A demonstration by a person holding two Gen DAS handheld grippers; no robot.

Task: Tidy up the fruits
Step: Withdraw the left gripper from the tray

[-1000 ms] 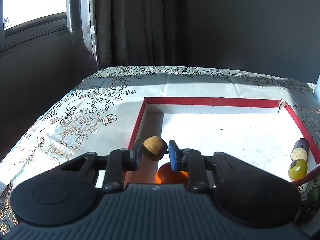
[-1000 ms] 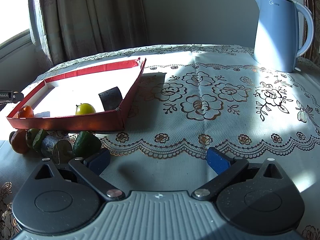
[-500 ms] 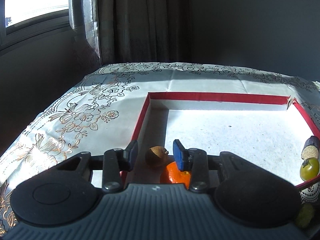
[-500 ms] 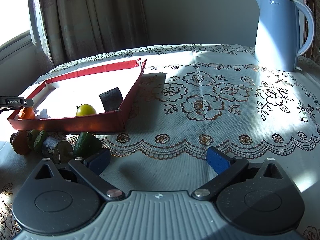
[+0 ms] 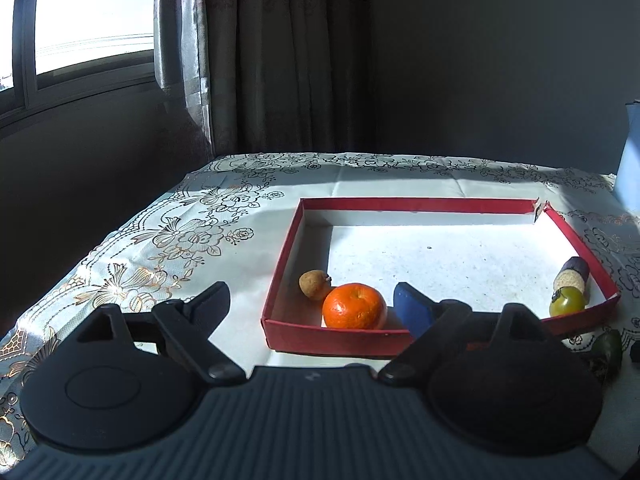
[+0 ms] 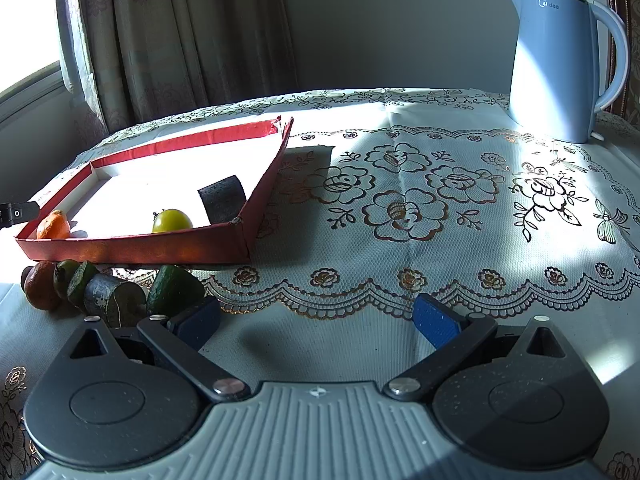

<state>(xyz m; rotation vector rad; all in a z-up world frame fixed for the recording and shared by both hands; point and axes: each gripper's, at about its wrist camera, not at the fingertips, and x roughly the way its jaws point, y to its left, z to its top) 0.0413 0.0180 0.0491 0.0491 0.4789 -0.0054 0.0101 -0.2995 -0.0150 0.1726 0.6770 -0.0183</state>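
Note:
A red-rimmed white tray (image 5: 344, 342) lies on the flowered tablecloth. A small brown fruit (image 5: 315, 285) rests in its near left corner, touching an orange (image 5: 355, 306). A green tomato (image 5: 567, 301) and a dark eggplant piece (image 5: 572, 274) sit at the tray's right side. My left gripper (image 5: 310, 303) hovers just short of the tray's front wall; its jaws are opening wide and hold nothing. My right gripper (image 6: 316, 320) stands open over bare cloth, with an avocado (image 6: 172, 290) beside its left finger. The tray (image 6: 140, 246), orange (image 6: 53, 226) and tomato (image 6: 172, 221) also appear in the right wrist view.
Outside the tray's front wall lie a reddish fruit (image 6: 40, 290), a green fruit (image 6: 66, 280), a cucumber slice (image 6: 82, 286) and an eggplant chunk (image 6: 112, 300). A pale blue kettle (image 6: 560, 64) stands at the back right. Curtains and a window are behind the table.
The left gripper let go of the brown fruit, which now lies in the tray by the orange. Its jaws spread wide and it drew back from the tray. The right gripper kept still.

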